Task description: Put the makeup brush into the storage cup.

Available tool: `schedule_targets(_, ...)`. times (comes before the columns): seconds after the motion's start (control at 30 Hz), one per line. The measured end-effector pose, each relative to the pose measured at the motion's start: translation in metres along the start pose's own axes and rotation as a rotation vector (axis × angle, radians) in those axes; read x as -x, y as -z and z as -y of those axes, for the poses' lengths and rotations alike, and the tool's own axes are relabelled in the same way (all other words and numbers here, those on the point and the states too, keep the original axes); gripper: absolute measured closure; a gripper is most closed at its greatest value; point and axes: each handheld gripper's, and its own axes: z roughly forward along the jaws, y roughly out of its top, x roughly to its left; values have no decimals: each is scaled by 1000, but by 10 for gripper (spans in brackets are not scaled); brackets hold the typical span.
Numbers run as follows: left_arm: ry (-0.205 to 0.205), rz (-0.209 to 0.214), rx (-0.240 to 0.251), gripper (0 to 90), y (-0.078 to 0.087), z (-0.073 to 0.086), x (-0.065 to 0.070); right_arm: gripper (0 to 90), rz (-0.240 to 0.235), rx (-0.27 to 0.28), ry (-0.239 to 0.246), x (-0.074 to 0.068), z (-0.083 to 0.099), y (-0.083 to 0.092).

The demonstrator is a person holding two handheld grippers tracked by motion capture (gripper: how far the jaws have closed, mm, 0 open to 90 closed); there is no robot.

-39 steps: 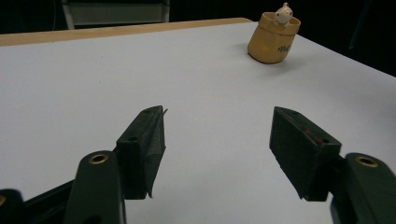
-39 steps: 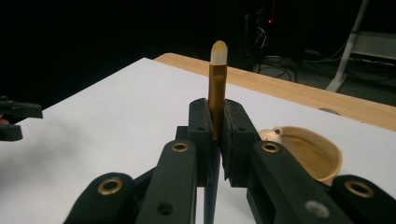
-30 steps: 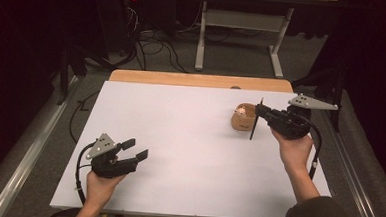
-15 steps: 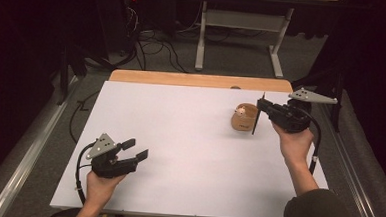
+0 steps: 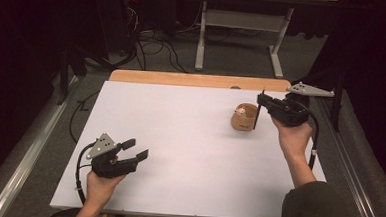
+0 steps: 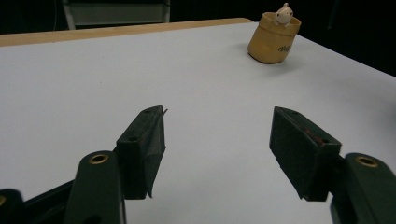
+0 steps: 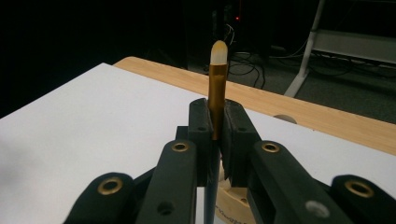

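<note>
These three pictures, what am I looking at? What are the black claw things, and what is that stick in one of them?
A person sits at a white table, holding a hand-held clamp tool in each hand. One picture looks down from above; the other two come from cameras riding on each tool. The left gripper rests open, with nothing between its jaws. The right gripper is clamped on a thin brush with a gold band and pale tip, held upright next to a small tan cup with a little figure peeking from its top.

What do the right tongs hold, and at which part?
The right tongs are shut on a brush, gripping its gold band just below the pale tip. The left tongs hold nothing.
</note>
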Motion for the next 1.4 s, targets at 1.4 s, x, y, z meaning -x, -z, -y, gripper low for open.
schedule_targets(1.4, 1, 5, -2, 360, 0, 0, 0, 855, 95, -43, 7, 16, -19, -32)
